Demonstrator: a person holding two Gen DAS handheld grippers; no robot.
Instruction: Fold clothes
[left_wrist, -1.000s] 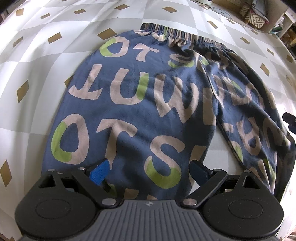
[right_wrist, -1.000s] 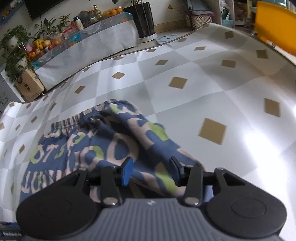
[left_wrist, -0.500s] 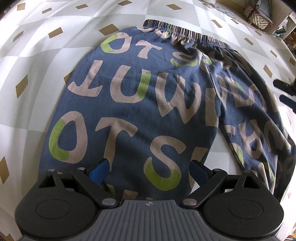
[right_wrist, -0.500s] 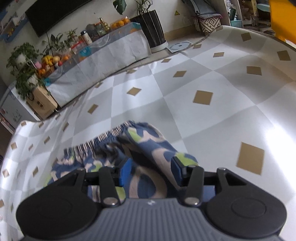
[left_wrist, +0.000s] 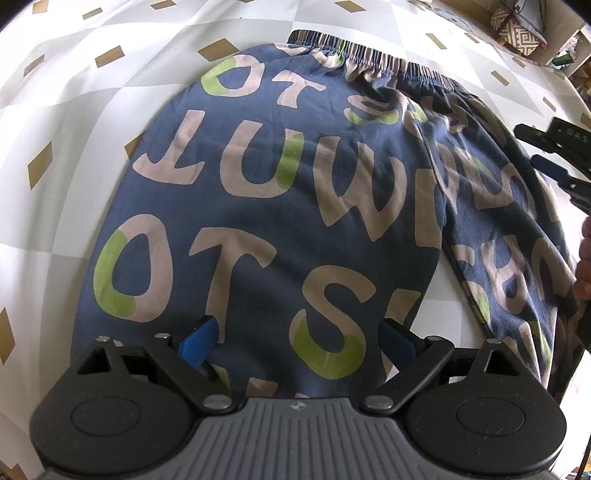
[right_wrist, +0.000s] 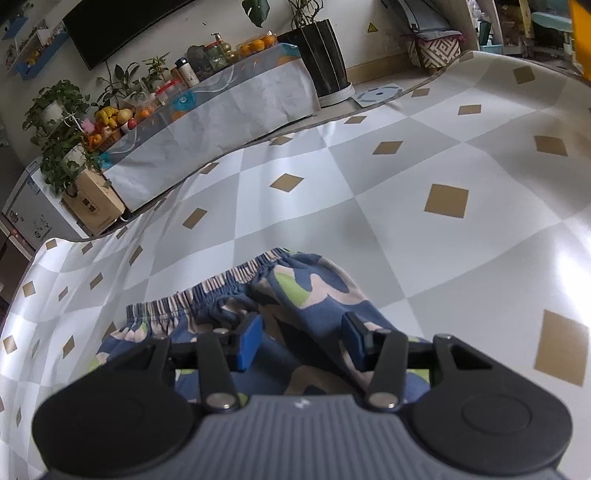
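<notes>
Blue trousers (left_wrist: 295, 192) printed with big beige and green letters lie flat on the checked floor mat (left_wrist: 74, 122), striped waistband (left_wrist: 373, 59) at the far end. My left gripper (left_wrist: 295, 341) hovers open and wide over the near end of one leg, with nothing pinched. In the left wrist view my right gripper (left_wrist: 550, 155) shows at the right edge, over the trousers' side. In its own view the right gripper (right_wrist: 303, 339) stands partly open just above rumpled cloth (right_wrist: 314, 295) near the waistband (right_wrist: 207, 291). Its pads do not press on it.
Beyond the mat's far edge stands a low table (right_wrist: 221, 122) under a grey cover, crowded with fruit, jars and plants. Beside it are a black planter (right_wrist: 325, 59), a cardboard box (right_wrist: 96, 206) and a woven basket (right_wrist: 436, 48). Bare mat (right_wrist: 443, 229) lies to the right.
My right gripper has moved along the trousers' side toward the waistband, which now sits closer in its view. The left gripper and the trousers have stayed put.
</notes>
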